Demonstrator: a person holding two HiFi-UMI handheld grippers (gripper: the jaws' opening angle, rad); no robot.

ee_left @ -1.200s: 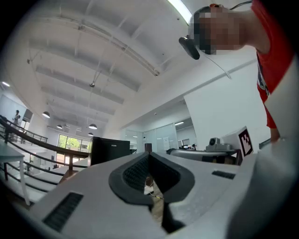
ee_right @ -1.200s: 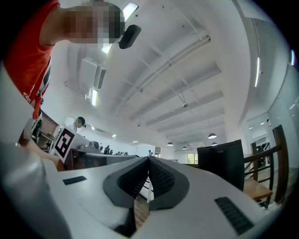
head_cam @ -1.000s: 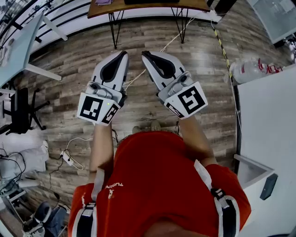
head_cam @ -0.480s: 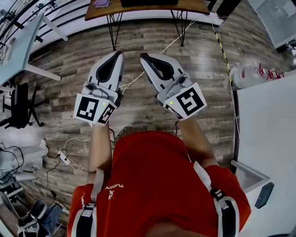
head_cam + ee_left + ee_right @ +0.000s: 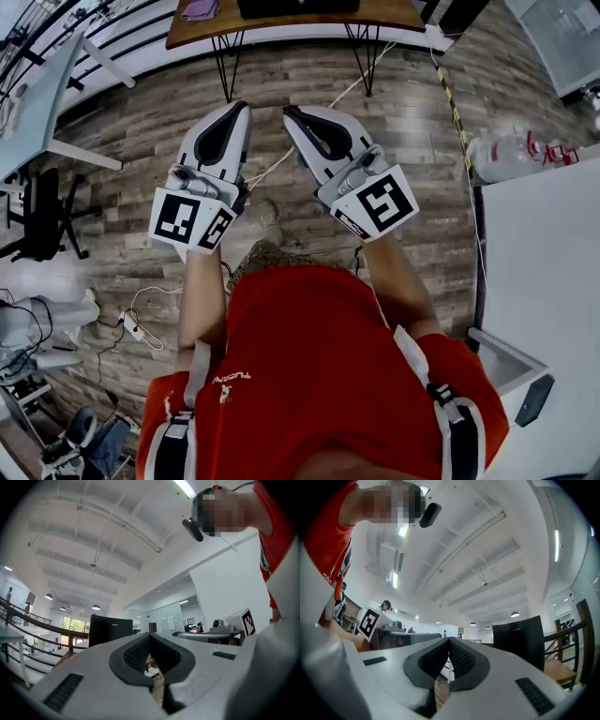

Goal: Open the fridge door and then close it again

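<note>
Fridge [image 5: 295,7], black and boxy, on the middle of the wooden surface [image 5: 394,14], close to its front edge; only a strip of it at the top of the head view. In both gripper views, a plain dark front with a small logo near the top, door seemingly flat against the cabinet.

Left tongs [image 5: 242,109] held out over the plank floor [image 5: 412,131], tips aimed toward the surface and well short of it. Shut tight, ribbed pads [image 5: 136,654] meeting at the tip, nothing gripped.

Right tongs [image 5: 291,112] just beside the left, tips angled in toward it without touching. Likewise closed, pads [image 5: 461,658] together and empty.

Person's red shirt [image 5: 309,375] below, both forearms stretched forward. White cabinet [image 5: 544,253] along the right, well apart from the fridge.
</note>
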